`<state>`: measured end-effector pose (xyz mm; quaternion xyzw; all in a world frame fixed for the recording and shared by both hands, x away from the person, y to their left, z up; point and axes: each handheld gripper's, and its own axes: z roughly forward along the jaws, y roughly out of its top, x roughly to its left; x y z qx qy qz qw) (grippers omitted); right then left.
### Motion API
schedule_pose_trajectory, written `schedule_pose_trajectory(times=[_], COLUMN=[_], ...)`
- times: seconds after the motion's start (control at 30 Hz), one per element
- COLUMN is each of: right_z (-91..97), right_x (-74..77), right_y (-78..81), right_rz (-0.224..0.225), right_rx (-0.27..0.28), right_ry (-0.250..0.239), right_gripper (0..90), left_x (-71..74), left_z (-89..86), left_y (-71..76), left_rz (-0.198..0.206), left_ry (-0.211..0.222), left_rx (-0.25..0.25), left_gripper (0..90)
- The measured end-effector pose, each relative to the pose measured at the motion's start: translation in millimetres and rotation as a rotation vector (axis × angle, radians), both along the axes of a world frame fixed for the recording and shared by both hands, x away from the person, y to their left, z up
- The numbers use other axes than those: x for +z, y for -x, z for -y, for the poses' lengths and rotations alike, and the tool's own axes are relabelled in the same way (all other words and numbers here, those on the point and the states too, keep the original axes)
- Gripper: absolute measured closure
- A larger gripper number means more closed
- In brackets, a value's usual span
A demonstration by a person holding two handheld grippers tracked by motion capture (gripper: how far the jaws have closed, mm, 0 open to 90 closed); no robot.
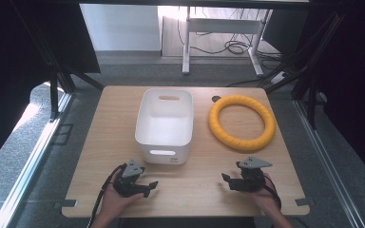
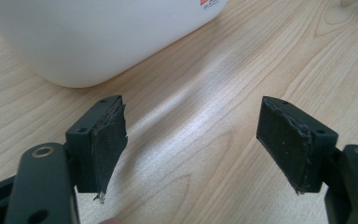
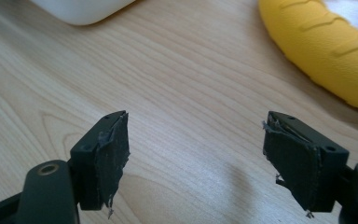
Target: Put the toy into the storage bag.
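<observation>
Left tongs: the left tongs [image 1: 145, 185] rested low near the front edge of the surface [image 1: 199, 178], jaws spread wide with nothing between them, their pads [image 2: 108, 140] frayed at the edges.
Right tongs: the right tongs [image 1: 232, 180] sat likewise released and empty, near the front right of the surface, pointing inward.
Yellow ring: the yellow ring [image 1: 242, 122] lay flat on the right half of the surface, just beside the white bin [image 1: 165, 124] and apart from it; in the right gripper view its ridged arc [image 3: 326, 42] lay ahead and to the right of the jaws.
White bin: it stood upright and empty at the middle, with its near wall just beyond the left tongs [image 2: 93, 37].
Likely step: judging by the layout, the ring was to be picked up and put into the bin; no reach had begun.
Risk, grip: the ring's body looked thick against the jaw gap, so a pinch across it might have slipped off the rounded, ridged surface.
Risk, fit: the ring looked wider than the bin's mouth, so set in flat it could have caught on the rim and stayed perched or tipped out.
Risk, bin: a push from the ring or from the left tongs so close by could have slid the light bin across the smooth wood.
Risk, pads: the torn pad edges could have weakened the hold.
</observation>
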<state>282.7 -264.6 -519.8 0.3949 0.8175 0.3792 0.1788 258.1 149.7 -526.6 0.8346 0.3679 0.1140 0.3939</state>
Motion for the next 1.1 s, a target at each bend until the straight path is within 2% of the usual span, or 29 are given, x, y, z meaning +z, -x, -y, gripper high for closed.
schedule_pose_trajectory(times=[0.13,0.37,0.57,0.8,0.9,0.97,1.0,1.03,1.1], right_z=[3.5,5.2,4.5,5.2,2.4,1.7,1.3,1.3,1.2], right_x=[-1.6,3.3,11.1,24.2,25.4,28.5,32.2,32.2,35.4], right_y=[-2.3,-1.6,-3.3,-26.4,-37.9,-49.8,-62.0,-62.0,-74.1], right_rz=[0.01,-0.004,0.023,0.037,0.039,0.031,0.025,0.025,0.011], right_rx=[0.017,0.045,0.055,0.04,0.039,0.049,0.066,0.066,0.077], right_ry=[0.049,0.035,0.047,0.057,0.095,0.123,0.156,0.156,0.183], right_gripper=[24.3,22.1,21.0,20.9,20.1,21.0,21.5,21.5,21.3], left_x=[-1.4,0.0,1.4,-0.2,0.2,0.9,1.2,1.3,0.8], left_z=[2.5,5.4,7.4,10.1,10.9,10.7,10.7,10.8,11.4], left_y=[-0.1,3.4,3.4,3.2,4.0,4.5,4.7,4.7,4.4], left_rz=[-0.005,0.0,-0.001,-0.011,-0.012,-0.009,-0.009,-0.009,-0.011], left_ry=[-0.003,-0.014,-0.014,-0.007,-0.005,-0.003,-0.001,-0.001,-0.004], left_rx=[-0.01,-0.024,-0.029,-0.033,-0.036,-0.037,-0.038,-0.039,-0.042], left_gripper=[24.3,24.2,24.2,24.2,24.2,24.2,24.2,24.2,24.2])
